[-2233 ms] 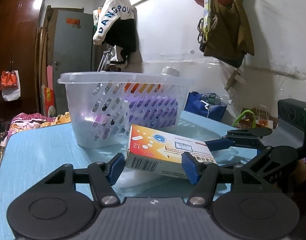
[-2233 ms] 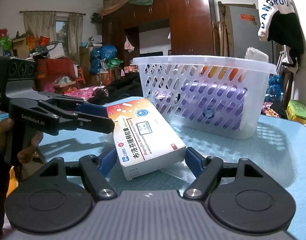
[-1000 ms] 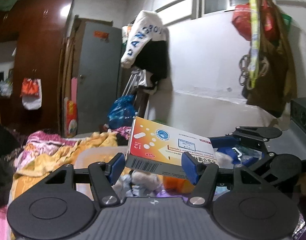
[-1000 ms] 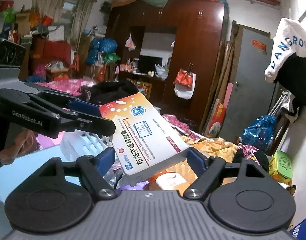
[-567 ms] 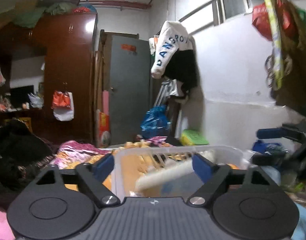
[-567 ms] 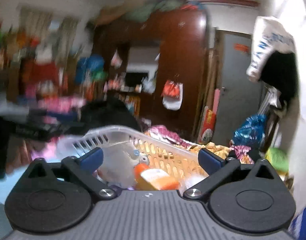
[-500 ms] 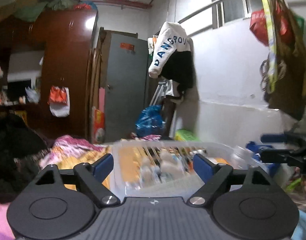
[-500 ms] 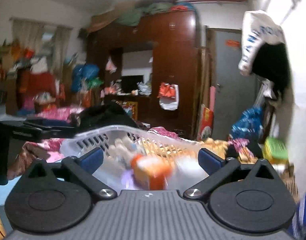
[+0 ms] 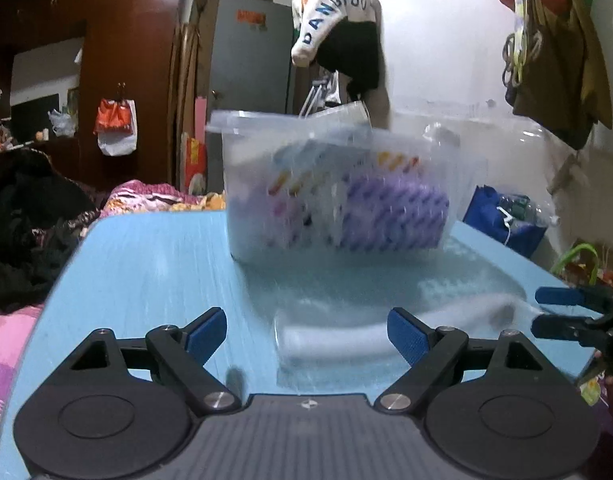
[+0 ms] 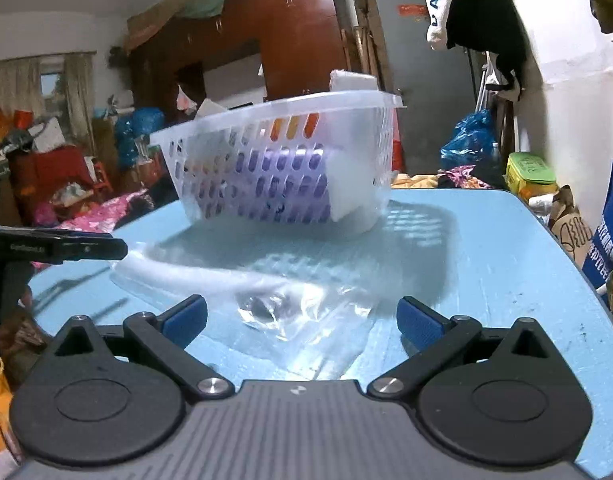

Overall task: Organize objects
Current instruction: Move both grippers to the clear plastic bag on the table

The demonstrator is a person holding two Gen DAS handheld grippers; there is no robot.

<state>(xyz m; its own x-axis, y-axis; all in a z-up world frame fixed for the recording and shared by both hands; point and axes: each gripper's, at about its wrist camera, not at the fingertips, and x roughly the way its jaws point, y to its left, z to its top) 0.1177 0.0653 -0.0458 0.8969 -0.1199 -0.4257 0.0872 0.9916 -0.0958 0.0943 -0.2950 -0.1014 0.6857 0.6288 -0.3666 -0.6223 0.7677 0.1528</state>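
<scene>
A clear plastic basket (image 9: 334, 184) stands on the blue table (image 9: 154, 264), holding purple, orange and white items; it shows blurred here. In the right wrist view the basket (image 10: 282, 168) looks tilted, a white box poking above its rim. A clear plastic bag (image 10: 266, 296) lies crumpled on the table in front of it, and shows blurred in the left wrist view (image 9: 370, 328). My left gripper (image 9: 306, 332) is open and empty, low over the table near the bag. My right gripper (image 10: 302, 320) is open and empty, just short of the bag. The medicine box is out of sight.
The table's right edge (image 10: 578, 264) borders bags and a green box (image 10: 530, 172) on the floor. A wardrobe (image 10: 290, 40) and a grey door (image 9: 250, 80) stand behind. Clothes hang on the wall (image 9: 338, 32). Bedding (image 9: 34, 216) lies left of the table.
Both grippers held the medicine box over the basket, then opened and let it go. They have since come down to table level in front of the basket, both empty.
</scene>
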